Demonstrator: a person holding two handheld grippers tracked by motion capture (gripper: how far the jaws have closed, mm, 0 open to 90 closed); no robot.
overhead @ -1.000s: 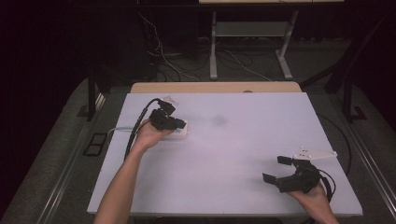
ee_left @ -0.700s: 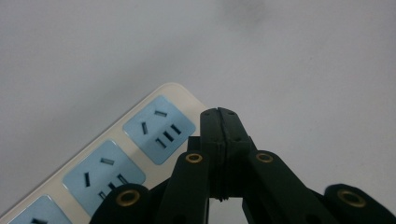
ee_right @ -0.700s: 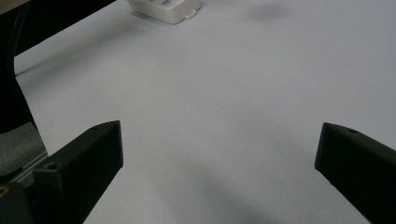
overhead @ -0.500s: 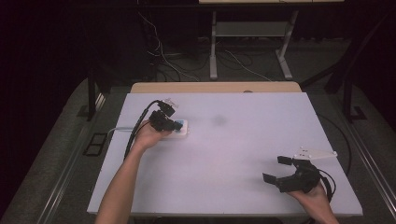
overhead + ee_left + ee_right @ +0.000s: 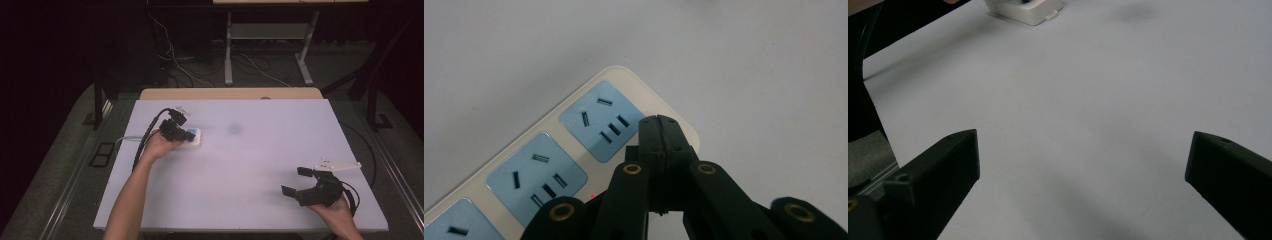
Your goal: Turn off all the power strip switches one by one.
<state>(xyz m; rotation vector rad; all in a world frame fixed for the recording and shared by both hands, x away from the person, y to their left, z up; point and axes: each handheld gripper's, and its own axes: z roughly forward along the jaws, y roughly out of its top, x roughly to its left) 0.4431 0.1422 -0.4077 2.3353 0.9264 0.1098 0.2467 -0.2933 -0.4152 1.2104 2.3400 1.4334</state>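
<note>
My right gripper sits nearest me, at the near right corner of the white table, its jaws spread wide with nothing between them. In the right gripper view only bare table lies between the two black jaws, and the strip shows far off at the top edge.

Farther out on the left half, my left hand carries the left gripper over the strip. Its jaws are pressed together, tip to tip, holding nothing. In the left gripper view the closed tips hang over the rounded end of the strip, just beside the last blue socket; whether they touch it I cannot tell. A small red light glows on the strip near the jaws. Two more blue sockets run off toward the lower left.

Beyond the strip lies a faint grey smudge, well apart.
</note>
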